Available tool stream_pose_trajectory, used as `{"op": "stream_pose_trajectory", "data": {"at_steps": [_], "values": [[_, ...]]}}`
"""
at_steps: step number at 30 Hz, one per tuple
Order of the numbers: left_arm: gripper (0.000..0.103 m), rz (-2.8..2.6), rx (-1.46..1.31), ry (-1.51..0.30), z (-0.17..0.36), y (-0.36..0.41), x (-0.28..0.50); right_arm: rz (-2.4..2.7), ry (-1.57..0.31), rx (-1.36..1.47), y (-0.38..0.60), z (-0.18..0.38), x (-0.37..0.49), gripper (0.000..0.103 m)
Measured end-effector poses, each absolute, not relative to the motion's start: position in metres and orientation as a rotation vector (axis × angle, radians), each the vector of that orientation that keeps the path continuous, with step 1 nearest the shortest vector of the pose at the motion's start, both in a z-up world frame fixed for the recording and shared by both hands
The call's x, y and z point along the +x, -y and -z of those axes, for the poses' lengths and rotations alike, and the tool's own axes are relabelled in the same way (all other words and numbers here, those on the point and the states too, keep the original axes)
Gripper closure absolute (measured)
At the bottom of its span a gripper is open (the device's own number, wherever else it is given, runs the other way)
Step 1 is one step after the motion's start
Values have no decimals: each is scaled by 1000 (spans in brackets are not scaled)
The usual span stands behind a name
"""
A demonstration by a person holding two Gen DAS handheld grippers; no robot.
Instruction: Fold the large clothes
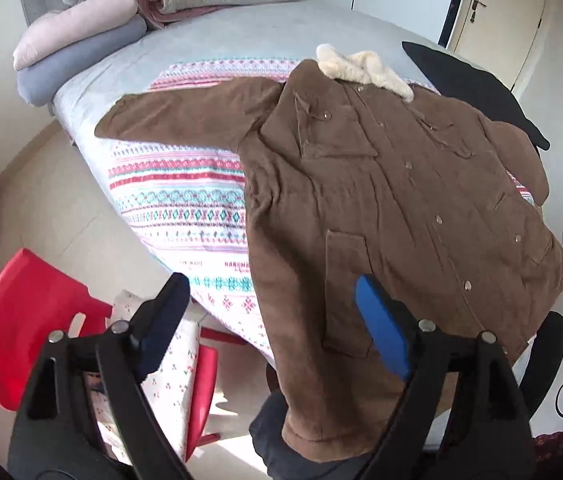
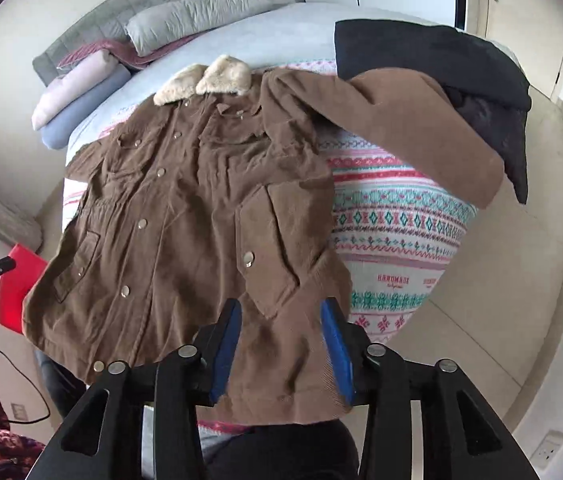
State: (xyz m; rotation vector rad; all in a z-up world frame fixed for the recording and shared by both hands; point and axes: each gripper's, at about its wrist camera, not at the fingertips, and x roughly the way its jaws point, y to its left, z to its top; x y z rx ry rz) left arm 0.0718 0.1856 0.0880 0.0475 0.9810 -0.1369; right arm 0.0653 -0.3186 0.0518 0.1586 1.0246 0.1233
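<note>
Left wrist view only: red chair (image 1: pixel 29 320) beside the bed (image 1: pixel 209 40). Left gripper (image 1: pixel 271 320): released, empty. Both views: brown coat (image 2: pixel 185 216) front-up on patterned blanket (image 2: pixel 393 216). Right gripper (image 2: pixel 281 344): released above the hem. Right wrist view: black garment (image 2: pixel 441 60) under the far sleeve.

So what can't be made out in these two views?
- Coat hem: in the right wrist view the fingers cover part of it.
- Left sleeve cuff: cut behind the coat body in the right wrist view.
- Black garment: type unclear in both views, partly under the coat's sleeve.
- Blanket text: too small to read fully.
</note>
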Motion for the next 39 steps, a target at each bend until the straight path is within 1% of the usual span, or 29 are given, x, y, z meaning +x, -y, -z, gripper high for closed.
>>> {"op": "stream_pose_trajectory", "data": {"at_steps": [1, 3, 4, 8, 11, 17, 20, 23, 24, 25, 26, 27, 28, 29, 31, 33, 34, 35, 36, 37, 39], "values": [[17, 147, 73, -965, -92, -185, 85, -122, -994, 146, 319, -64, 70, 37], [17, 156, 117, -951, -96, -181, 117, -131, -944, 102, 314, -83, 88, 28], [17, 162, 132, -948, -95, -180, 133, -139, -923, 84, 309, -91, 101, 27], [17, 162, 206, -933, -81, -170, 217, -158, -869, 24, 290, -103, 165, 26], [17, 96, 283, -929, -61, -167, 281, -170, -865, -8, 274, -98, 220, 25], [17, 70, 336, -1005, -2, -170, 398, -158, -922, -58, 255, -61, 332, 25], [17, 121, 324, -1055, 26, -167, 440, -129, -945, -82, 252, -39, 384, 25], [17, 153, 257, -1148, 56, -166, 473, -92, -964, -49, 255, -16, 423, 25], [23, 158, 213, -1188, 65, -168, 479, -88, -970, -20, 257, -9, 432, 25], [33, 175, 157, -1223, 73, -170, 480, -89, -976, 12, 258, -2, 440, 25], [52, 191, 102, -1247, 77, -171, 479, -89, -982, 42, 261, 6, 446, 25], [70, 174, 89, -1233, 76, -171, 474, -85, -986, 70, 262, 13, 451, 25], [84, 144, 114, -1207, 72, -169, 467, -80, -991, 94, 263, 20, 455, 25], [91, 111, 136, -1166, 67, -168, 458, -77, -995, 114, 263, 26, 458, 25], [94, 25, 137, -1070, 48, -171, 438, -69, -994, 134, 261, 36, 462, 25], [94, -97, 142, -915, 17, -182, 413, -58, -986, 127, 257, 42, 462, 25], [94, -167, 121, -853, 3, -194, 403, -55, -982, 119, 255, 43, 463, 25], [93, -204, 63, -831, -4, -210, 396, -52, -977, 111, 253, 43, 461, 25], [92, -247, 28, -863, 0, -225, 395, -51, -972, 105, 252, 42, 459, 25], [90, -279, 33, -933, 11, -235, 397, -50, -969, 101, 252, 42, 459, 25], [81, -276, 115, -1101, 43, -241, 404, -53, -969, 93, 254, 40, 458, 25]]}}
